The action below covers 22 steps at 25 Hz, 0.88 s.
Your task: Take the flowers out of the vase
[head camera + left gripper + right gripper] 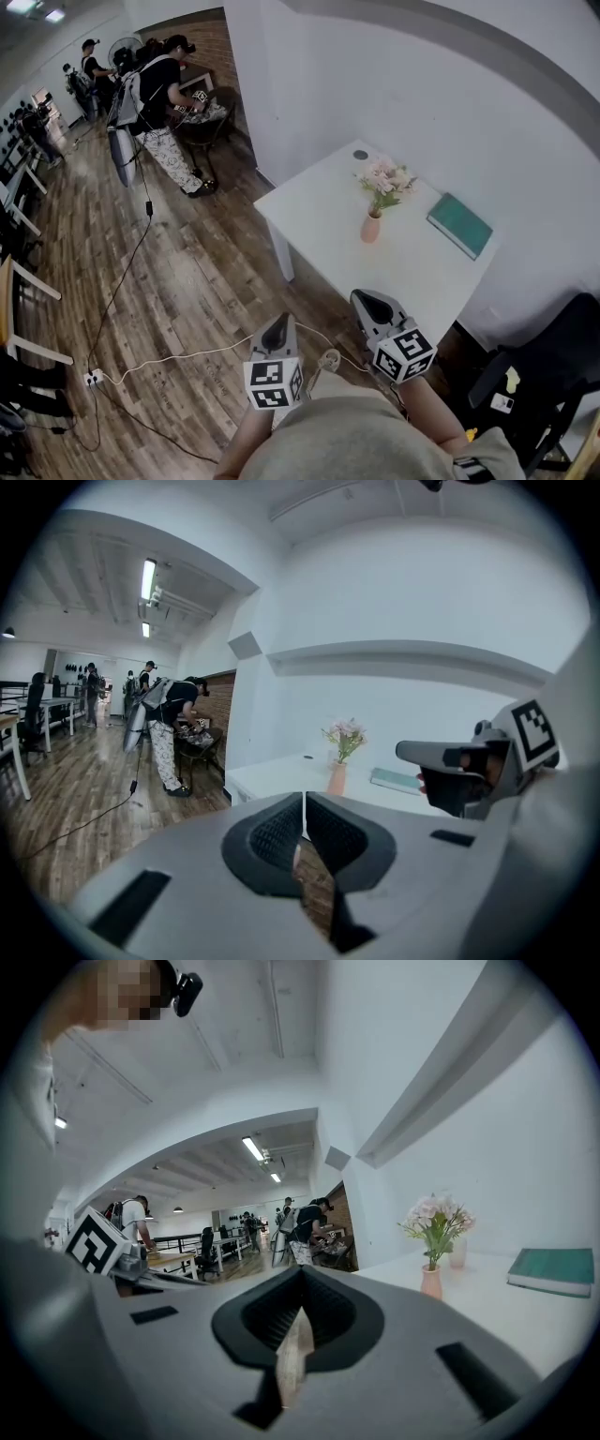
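Well, the left gripper (pixel 278 326) and right gripper (pixel 367 302) hang short of the surface (pixel 314 220), fingers (pixel 272 841) pinched together, empty; the flowers (pixel 386 183) stand in the vase (pixel 371 228).

Pale pink flowers (pixel 384 180) with green stems, peach vase (pixel 370 228), teal book (pixel 459 225), white table (pixel 319 211), brown wood-plank floor (pixel 187 281)

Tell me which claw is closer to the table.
The right claw: it overlaps the table's near edge, while the left claw is over the wood floor.

small dark disc (pixel 360 155), unidentifiably tiny
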Available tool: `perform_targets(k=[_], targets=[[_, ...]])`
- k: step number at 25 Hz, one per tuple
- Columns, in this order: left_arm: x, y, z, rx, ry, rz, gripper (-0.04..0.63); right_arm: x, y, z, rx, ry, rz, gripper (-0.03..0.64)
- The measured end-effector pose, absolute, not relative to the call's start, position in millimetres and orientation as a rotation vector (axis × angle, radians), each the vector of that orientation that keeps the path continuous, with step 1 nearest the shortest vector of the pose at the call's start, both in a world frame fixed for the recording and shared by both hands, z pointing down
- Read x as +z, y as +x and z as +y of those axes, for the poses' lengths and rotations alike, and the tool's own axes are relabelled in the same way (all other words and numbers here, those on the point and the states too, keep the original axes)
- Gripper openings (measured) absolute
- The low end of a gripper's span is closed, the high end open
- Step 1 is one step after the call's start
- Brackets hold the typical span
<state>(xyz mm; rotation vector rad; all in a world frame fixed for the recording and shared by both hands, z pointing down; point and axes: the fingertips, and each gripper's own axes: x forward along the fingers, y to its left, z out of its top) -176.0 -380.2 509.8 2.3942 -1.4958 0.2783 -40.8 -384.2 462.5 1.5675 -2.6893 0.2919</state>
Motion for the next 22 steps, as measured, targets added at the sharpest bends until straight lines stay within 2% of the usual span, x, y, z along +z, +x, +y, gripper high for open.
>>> perform_targets(k=[19,22], targets=[[507,-140,-505,0.29,2.432,-1.428,0.012,463,25,-508,0.281,1.792,-2.533,0.003],[508,-133,-517,0.296,2.444,-1.412,0.011,468,37,-519,0.288,1.821,-2.497,0.032]])
